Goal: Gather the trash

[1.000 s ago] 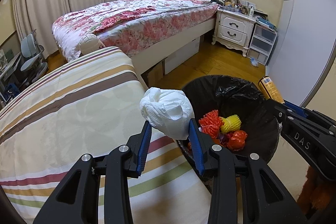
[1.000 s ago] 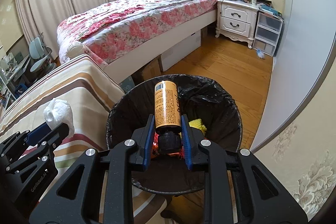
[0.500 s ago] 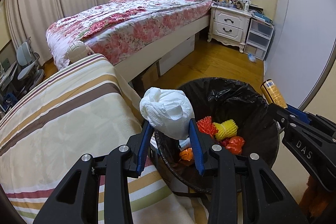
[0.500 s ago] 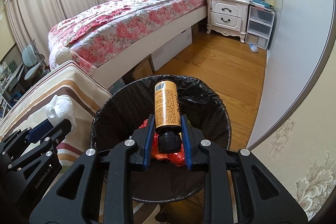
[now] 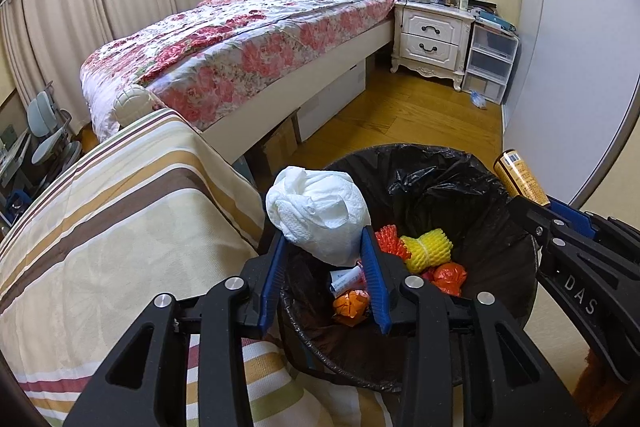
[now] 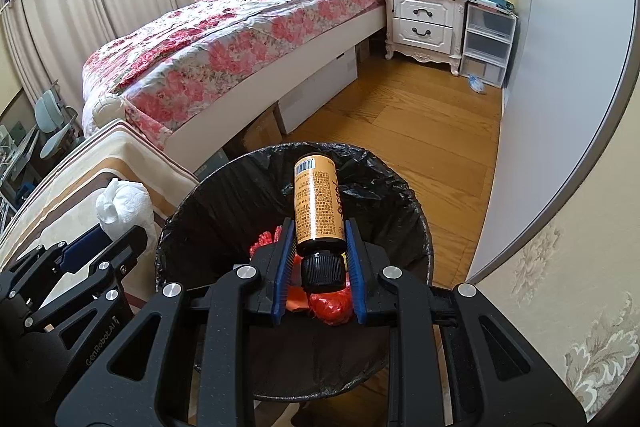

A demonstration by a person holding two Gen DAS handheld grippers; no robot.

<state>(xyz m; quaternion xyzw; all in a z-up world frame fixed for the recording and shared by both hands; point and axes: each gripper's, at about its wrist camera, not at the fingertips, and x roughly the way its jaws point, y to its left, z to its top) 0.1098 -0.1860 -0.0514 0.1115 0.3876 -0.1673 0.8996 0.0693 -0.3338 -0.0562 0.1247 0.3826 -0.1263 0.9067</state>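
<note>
Left tongs [image 5: 325, 247] easing apart around white tissue wad [image 5: 318, 213] over black-lined bin [image 5: 516, 267]; right tongs [image 6: 318, 247] pinching orange bottle [image 6: 318, 201], cap-down, above same bin.

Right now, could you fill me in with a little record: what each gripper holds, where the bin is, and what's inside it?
left gripper: jaws opening, crumpled white tissue between them, over the bin's near-left rim
right gripper: jaws shut on an orange bottle, black cap toward the camera, above the bin
bin: black-lined, on the wood floor beside the striped cover
bin contents: yellow foam net, red foam net, orange wrappers
</note>
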